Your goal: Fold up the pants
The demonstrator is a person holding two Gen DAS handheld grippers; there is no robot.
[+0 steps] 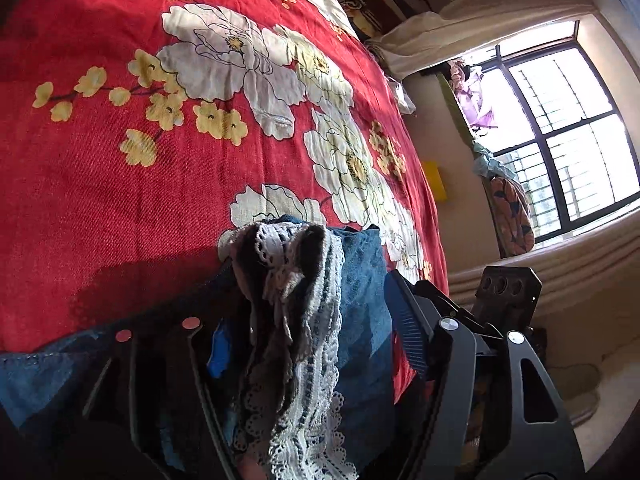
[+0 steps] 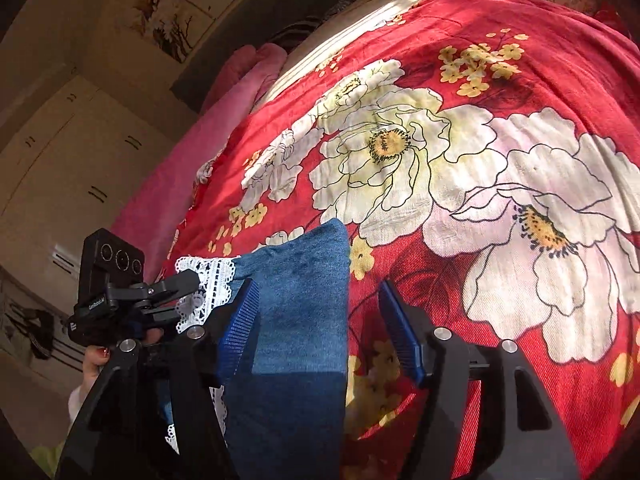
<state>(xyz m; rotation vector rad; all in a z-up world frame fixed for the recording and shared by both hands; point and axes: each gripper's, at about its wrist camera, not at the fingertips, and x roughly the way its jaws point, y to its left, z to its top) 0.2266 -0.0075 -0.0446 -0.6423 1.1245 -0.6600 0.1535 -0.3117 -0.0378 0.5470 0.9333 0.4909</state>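
Pants (image 2: 296,320): blue denim with white openwork lace trim (image 1: 308,360), lying on the red floral bedspread (image 1: 120,200) at its near edge, right under both grippers. In the right wrist view the denim shows as a flat folded panel with a clean straight edge on its right side and a squared corner pointing up the bedspread; half of it is sunlit, the lower half in shadow. A lace strip runs along its left side. In the left wrist view the fabric is bunched: lace bands and a darker lining are heaped in a ridge on top of the denim, not flat.

Left gripper (image 1: 304,308): fingers apart, with the bunched lace and denim sitting in the gap. Right finger with its blue ribbed pad (image 1: 404,332) stands clear of the cloth; left finger is in shadow, contact there cannot be told.

Right gripper (image 2: 320,320): fingers apart. Left blue pad (image 2: 240,320) is at the left edge of the denim panel, right pad (image 2: 400,332) is off the cloth, over bare bedspread. No clamp visible.

Left gripper's body shows at the left of the right wrist view, with a hand (image 2: 94,360) on it, just beside the lace edge.

Window (image 1: 560,128) lies beyond the bedspread's right side, cabinets (image 2: 60,180) beyond its left side.
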